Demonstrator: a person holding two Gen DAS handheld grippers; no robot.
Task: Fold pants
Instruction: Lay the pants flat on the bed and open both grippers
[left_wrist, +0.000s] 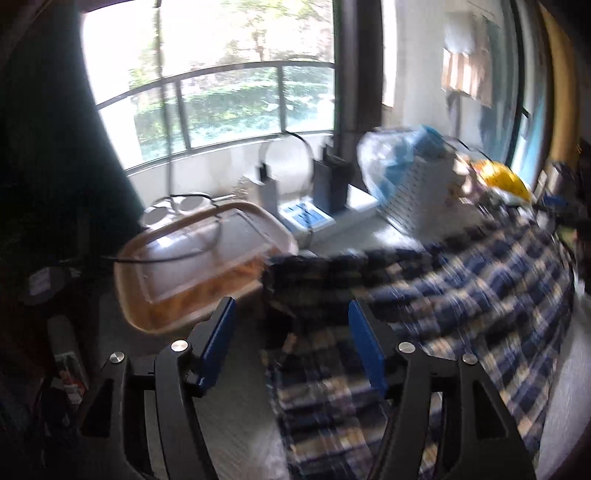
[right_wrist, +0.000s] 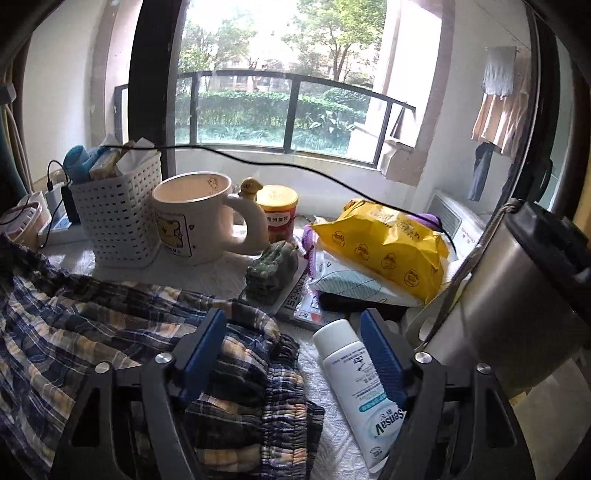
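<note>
The blue and cream plaid pants (left_wrist: 443, 295) lie spread on the white table cover, blurred in the left wrist view. My left gripper (left_wrist: 291, 314) is open just above one end of the pants, with cloth below and between its blue pads. In the right wrist view the pants (right_wrist: 92, 325) fill the lower left, with the gathered elastic waistband (right_wrist: 280, 387) bunched under my right gripper (right_wrist: 293, 325). The right gripper is open, its left pad over the waistband and its right pad (right_wrist: 384, 354) beside a white bottle.
A clear lidded food box (left_wrist: 199, 266) stands left of the pants. A white basket (right_wrist: 118, 218), a cream mug (right_wrist: 195, 218), a yellow packet (right_wrist: 388, 243), a white lotion bottle (right_wrist: 354, 384) and a steel flask (right_wrist: 509, 302) crowd the table's far and right side.
</note>
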